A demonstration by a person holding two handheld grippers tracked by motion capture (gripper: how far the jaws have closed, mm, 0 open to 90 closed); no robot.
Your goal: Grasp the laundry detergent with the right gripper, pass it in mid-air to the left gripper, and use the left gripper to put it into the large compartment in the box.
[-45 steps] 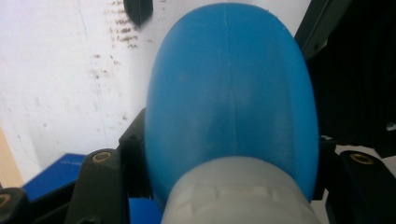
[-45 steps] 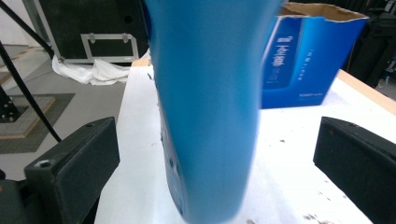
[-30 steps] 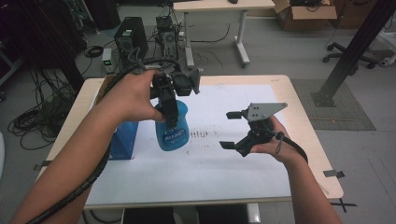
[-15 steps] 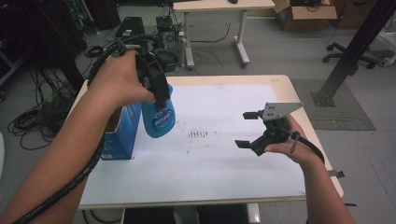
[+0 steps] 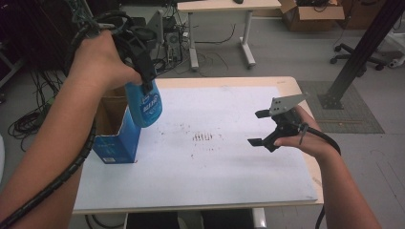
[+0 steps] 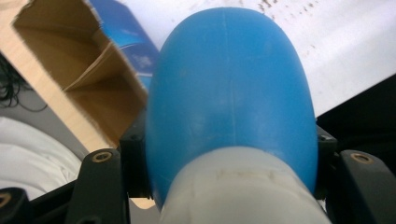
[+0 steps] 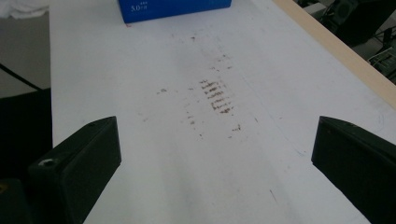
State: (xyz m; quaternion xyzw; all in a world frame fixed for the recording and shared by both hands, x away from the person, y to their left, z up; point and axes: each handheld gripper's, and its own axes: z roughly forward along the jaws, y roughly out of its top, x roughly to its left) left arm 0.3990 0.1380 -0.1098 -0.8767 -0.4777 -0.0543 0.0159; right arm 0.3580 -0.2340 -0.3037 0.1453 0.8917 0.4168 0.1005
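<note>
Left tool point(image 5: 143, 71) clenching bottle point(image 5: 145, 107) over box point(image 5: 117, 143) | right tool point(image 5: 261, 128) released, idle | risk: I clip the box rim, bottle slips

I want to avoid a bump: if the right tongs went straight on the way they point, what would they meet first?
Probably the white sheet near the brown marks, since the open right tongs tilt down at it; farther along sits the blue box. Depth is unclear.

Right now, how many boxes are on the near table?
1: an open blue box at the table's left edge, beneath the blue bottle in the left gripper.
</note>
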